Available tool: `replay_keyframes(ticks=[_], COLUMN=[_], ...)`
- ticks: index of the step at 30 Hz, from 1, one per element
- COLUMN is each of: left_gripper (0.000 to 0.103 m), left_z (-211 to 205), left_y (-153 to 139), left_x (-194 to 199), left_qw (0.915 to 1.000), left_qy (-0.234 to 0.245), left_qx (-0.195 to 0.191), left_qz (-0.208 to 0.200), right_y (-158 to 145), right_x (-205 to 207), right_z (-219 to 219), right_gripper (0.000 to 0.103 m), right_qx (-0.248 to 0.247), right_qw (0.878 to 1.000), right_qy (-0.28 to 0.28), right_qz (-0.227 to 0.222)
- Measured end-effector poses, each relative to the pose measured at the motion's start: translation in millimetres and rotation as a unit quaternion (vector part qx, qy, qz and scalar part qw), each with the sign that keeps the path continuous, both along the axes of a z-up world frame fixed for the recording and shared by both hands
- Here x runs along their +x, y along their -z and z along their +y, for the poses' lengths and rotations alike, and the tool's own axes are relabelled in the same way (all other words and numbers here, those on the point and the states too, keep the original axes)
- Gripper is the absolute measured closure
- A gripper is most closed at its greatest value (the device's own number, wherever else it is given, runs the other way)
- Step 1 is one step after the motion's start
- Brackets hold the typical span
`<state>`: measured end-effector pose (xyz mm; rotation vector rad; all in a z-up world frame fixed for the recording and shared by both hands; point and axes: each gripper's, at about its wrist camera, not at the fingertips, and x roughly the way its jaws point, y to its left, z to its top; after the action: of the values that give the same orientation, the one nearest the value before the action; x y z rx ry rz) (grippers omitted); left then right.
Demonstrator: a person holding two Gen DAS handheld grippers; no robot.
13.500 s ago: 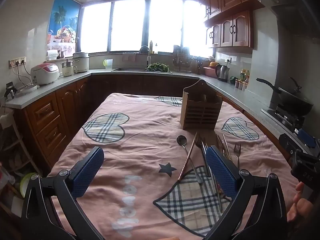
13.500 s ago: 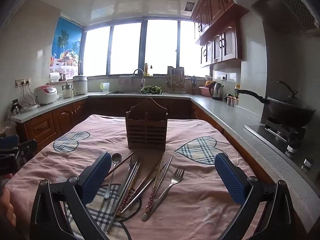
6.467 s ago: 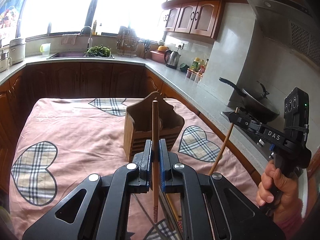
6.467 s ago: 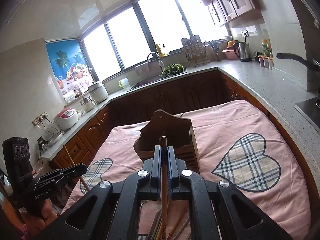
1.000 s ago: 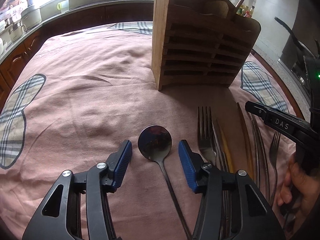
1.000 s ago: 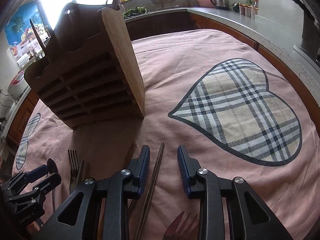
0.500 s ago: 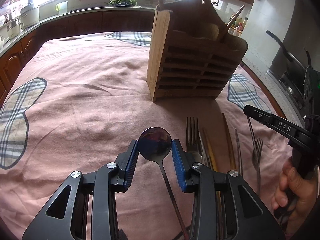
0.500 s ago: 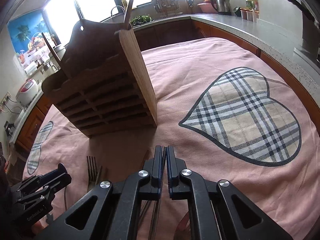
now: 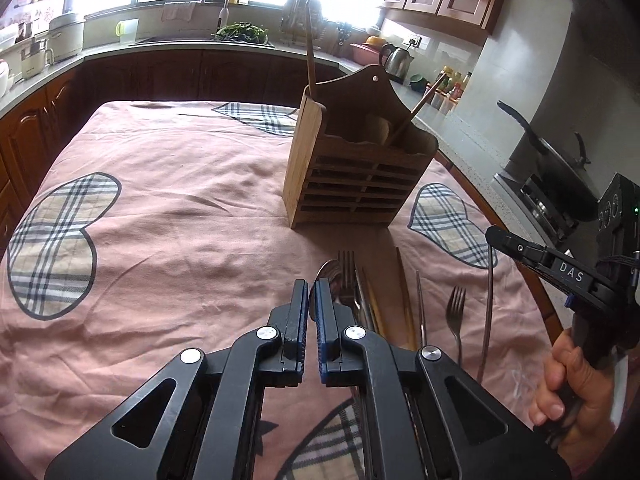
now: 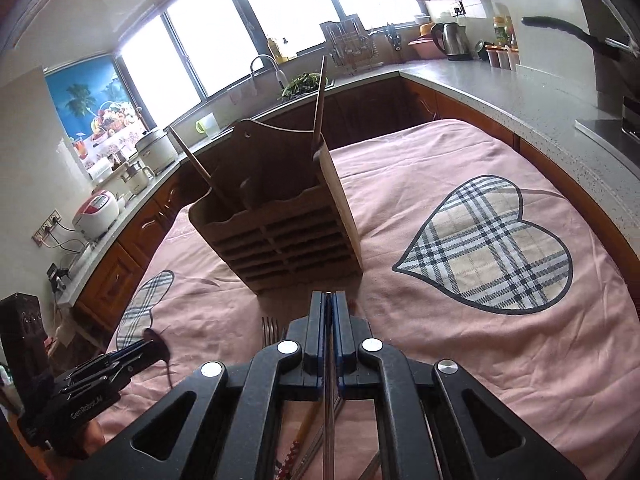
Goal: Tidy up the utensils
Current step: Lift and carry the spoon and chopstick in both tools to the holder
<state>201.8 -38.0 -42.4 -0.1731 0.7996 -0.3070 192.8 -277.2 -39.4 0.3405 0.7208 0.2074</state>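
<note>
A slatted wooden utensil holder (image 9: 352,184) (image 10: 288,240) stands upright on the pink cloth with two wooden chopsticks (image 9: 309,48) leaning in it. My left gripper (image 9: 311,292) (image 10: 155,345) is shut on a metal spoon (image 9: 329,270) (image 10: 152,336), lifted off the cloth in front of the holder. To its right, my right gripper (image 10: 328,294) (image 9: 491,235) is shut on a thin metal chopstick (image 9: 487,312) (image 10: 329,380) that hangs down below it. On the cloth between them lie forks (image 9: 456,308) and several more chopsticks (image 9: 402,288).
A pink tablecloth (image 9: 180,200) with plaid hearts covers the table. Counters run around it, with a black pan (image 9: 560,168) on the stove at right, a kettle (image 9: 394,58) and a sink behind. A person's hand (image 9: 568,380) grips the right tool.
The left jaws closed on the spoon's bowl and the right jaws closed on the metal chopstick. Both grippers then rose and pulled back from the holder with their utensils.
</note>
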Motion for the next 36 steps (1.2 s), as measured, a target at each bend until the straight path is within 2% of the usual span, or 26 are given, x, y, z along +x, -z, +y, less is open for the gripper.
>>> replay_keyframes(ticks=[3, 19, 28, 36], left_gripper=[0.100, 0.100, 0.101, 0.101], left_z=[0.2, 12.4, 15.3, 18.0], left_y=[-3.3, -43.9, -70.6, -89.4], left_x=[-9.0, -47.9, -59.8, -59.9], left_qw=[0.9999, 0.9976, 0.9937, 0.9890], left_qy=[-0.002, -0.002, -0.006, -0.018], left_qx=[0.011, -0.005, -0.005, -0.003], left_qz=[-0.009, -0.069, -0.112, -0.147], right_y=[-6.4, -51.8, -75.6, -85.0], right_x=[-10.9, -52.2, -62.8, -61.9], right_z=[2.4, 4.4, 5.9, 4.7], right_gripper=[0.100, 0.100, 0.100, 0.100], right_qx=[0.002, 0.004, -0.006, -0.006], right_qw=[1.000, 0.997, 0.994, 0.992], right_qy=[-0.002, -0.001, 0.006, 0.008], right_qz=[-0.009, -0.072, -0.110, -0.127])
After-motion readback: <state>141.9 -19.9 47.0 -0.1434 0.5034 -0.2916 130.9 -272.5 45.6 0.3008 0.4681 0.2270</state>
